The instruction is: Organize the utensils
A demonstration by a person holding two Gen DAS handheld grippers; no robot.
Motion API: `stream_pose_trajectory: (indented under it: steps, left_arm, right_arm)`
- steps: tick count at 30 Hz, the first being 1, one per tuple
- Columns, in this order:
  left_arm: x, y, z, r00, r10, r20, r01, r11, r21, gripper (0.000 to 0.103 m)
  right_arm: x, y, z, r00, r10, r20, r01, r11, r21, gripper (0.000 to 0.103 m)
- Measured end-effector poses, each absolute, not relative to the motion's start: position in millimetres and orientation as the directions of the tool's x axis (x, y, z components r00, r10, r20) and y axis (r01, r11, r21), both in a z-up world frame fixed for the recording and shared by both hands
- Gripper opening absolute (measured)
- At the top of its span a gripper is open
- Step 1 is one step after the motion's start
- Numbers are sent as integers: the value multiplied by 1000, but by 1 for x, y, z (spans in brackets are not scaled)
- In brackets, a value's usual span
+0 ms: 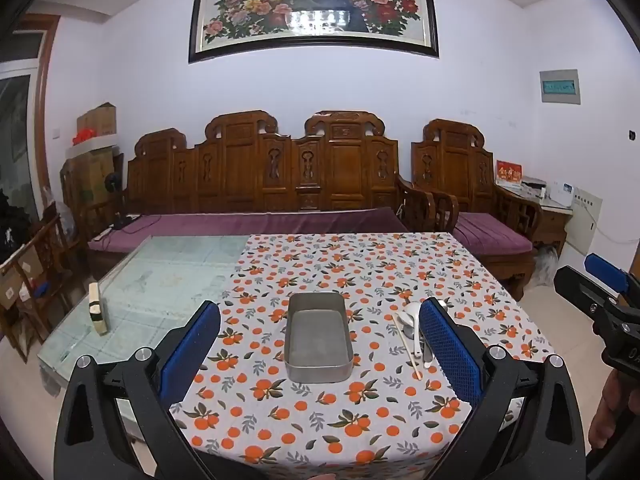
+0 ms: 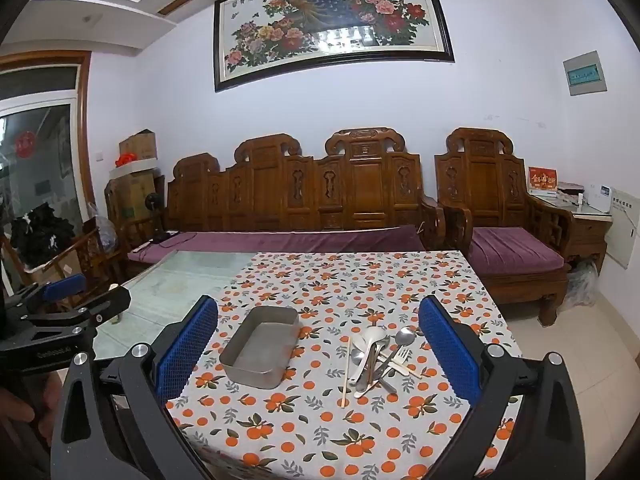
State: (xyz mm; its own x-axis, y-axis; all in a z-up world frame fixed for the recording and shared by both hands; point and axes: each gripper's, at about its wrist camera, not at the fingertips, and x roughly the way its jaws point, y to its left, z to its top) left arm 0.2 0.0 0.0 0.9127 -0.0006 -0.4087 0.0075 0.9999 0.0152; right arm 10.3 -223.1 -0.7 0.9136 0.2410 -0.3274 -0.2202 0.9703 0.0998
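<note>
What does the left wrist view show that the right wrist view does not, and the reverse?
Only the left wrist view shows the small cream block standing on the glass tabletop.

Only the right wrist view shows the whole utensil pile, with its fork and metal spoon; in the left view a finger hides part of it.

Both show the empty metal tray on the orange-print cloth, and an open gripper: left gripper, right gripper.
</note>
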Motion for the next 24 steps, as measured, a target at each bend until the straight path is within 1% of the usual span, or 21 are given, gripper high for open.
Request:
stream_pose_trajectory:
  steps: [17,24]
  left_arm:
    - [3,1,0,916,-2,-400,8,1000,14,97]
    - [1,2,15,918,-2,-397,9,1000,14,97]
  right_arm:
    - [9,-223,1,915,241,-323,-219,970,105,100]
    - [9,-223,2,915,242,-322,-219,970,107,100]
